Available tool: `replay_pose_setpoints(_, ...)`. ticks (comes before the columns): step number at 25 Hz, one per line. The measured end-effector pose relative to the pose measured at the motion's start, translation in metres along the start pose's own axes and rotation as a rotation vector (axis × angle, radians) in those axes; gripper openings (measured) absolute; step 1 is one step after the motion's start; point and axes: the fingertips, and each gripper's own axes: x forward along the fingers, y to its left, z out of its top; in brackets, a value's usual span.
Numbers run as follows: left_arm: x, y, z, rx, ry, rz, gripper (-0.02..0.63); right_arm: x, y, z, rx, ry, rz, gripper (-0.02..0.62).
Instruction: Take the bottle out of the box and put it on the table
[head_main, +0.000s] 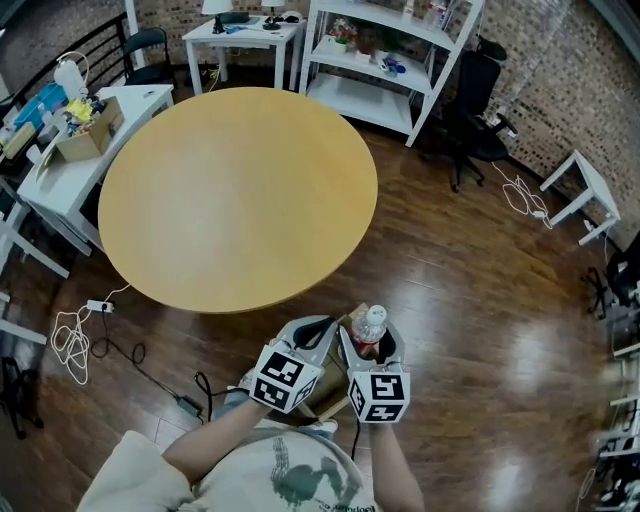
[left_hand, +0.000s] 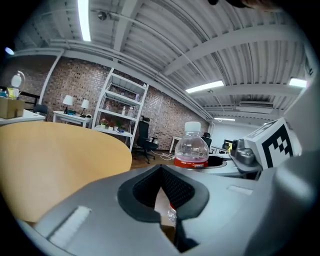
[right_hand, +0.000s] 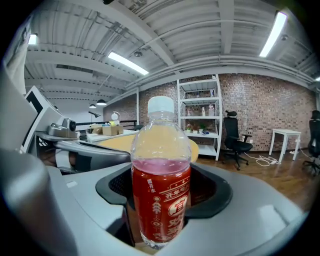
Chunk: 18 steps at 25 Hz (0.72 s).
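A clear bottle (right_hand: 161, 200) with a white cap, a red label and red drink stands upright between the jaws of my right gripper (right_hand: 161, 187), which is shut on its body. In the head view the bottle (head_main: 371, 322) and right gripper (head_main: 368, 342) hang over the floor just off the near edge of the round wooden table (head_main: 237, 190). My left gripper (head_main: 318, 335) sits close beside it on the left. Its jaws are closed on a beige cardboard edge of the box (left_hand: 161, 206). The box (head_main: 330, 402) is mostly hidden under both grippers. The bottle (left_hand: 191, 150) rises above the left gripper's jaws.
A white shelf unit (head_main: 390, 60) and a black office chair (head_main: 470, 120) stand beyond the table. A white desk (head_main: 60, 180) with clutter lies to the left, with cables (head_main: 75, 340) on the wooden floor. A small white table (head_main: 585, 190) stands at the right.
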Motion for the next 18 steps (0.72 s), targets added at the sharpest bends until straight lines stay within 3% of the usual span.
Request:
replay_pose_setpoints(9, -0.045, 0.081, 0.025, -0.033, -0.072, 0.163, 0.000, 0.061, 0.065, 0.053, -0.049, -0.092, 0.123, 0.305)
replay_pose_setpoints(18, -0.085, 0.183, 0.047, -0.066, -0.135, 0.264, 0.000, 0.146, 0.149, 0.089, -0.076, -0.140, 0.211, 0.307)
